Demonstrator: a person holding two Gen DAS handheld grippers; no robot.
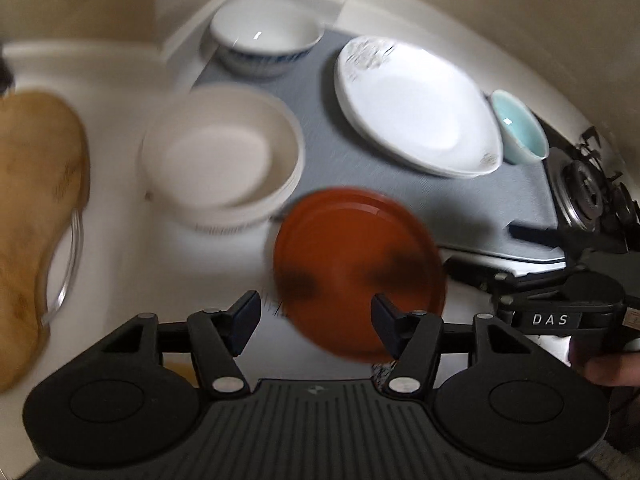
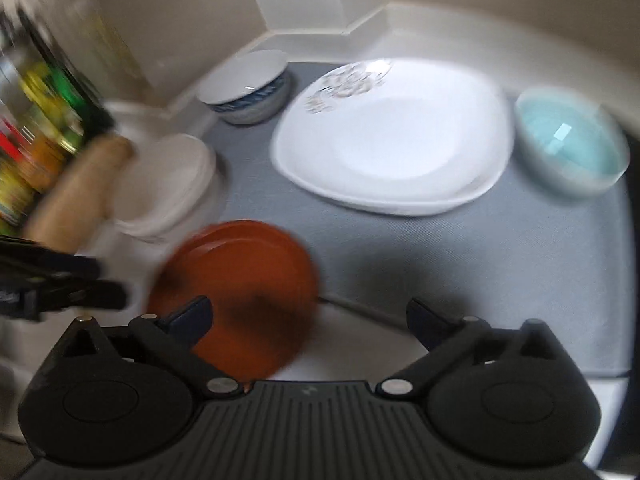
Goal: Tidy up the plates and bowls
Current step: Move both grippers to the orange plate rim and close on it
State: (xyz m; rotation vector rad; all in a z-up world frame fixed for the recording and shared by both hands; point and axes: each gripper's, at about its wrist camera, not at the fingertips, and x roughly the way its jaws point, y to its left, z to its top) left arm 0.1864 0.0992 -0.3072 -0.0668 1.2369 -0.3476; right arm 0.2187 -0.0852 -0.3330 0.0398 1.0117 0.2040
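Both views blurred. Left gripper (image 1: 316, 322) has its jaws partly apart, nothing gripped; the orange plates (image 1: 358, 276) lie below and past the fingertips, not pinched. Right gripper (image 2: 308, 320) has its jaws spread wide, empty, with its left finger (image 2: 188, 314) over the near edge of the orange plates (image 2: 236, 292). The orange plates look like a stack of two or so, empty, resting at the near left edge of the grey mat (image 2: 500, 264), partly on the white counter (image 1: 132, 240). Cream round dish (image 1: 222, 158) sits left of the mat with a smaller cream plate nested inside; no food in it. In the right wrist view it shows as a blurred cream stack (image 2: 172, 188). Blue-patterned white bowl (image 1: 266, 42) is at the far corner of the mat, empty; whether it is one bowl or stacked, cannot tell. White square plates with flower print (image 2: 396, 140), two stacked, sit mid-far on the mat, empty. Teal bowl (image 2: 572, 148) is just right of them, empty. Wooden board (image 1: 36, 208) at far left, over a glass rim. Gas burner (image 1: 584, 196) lies right of the mat. Spice jars (image 2: 36, 140) are a blur at the left in the right wrist view. A person's fingers (image 1: 612, 372) hold the right gripper's body.
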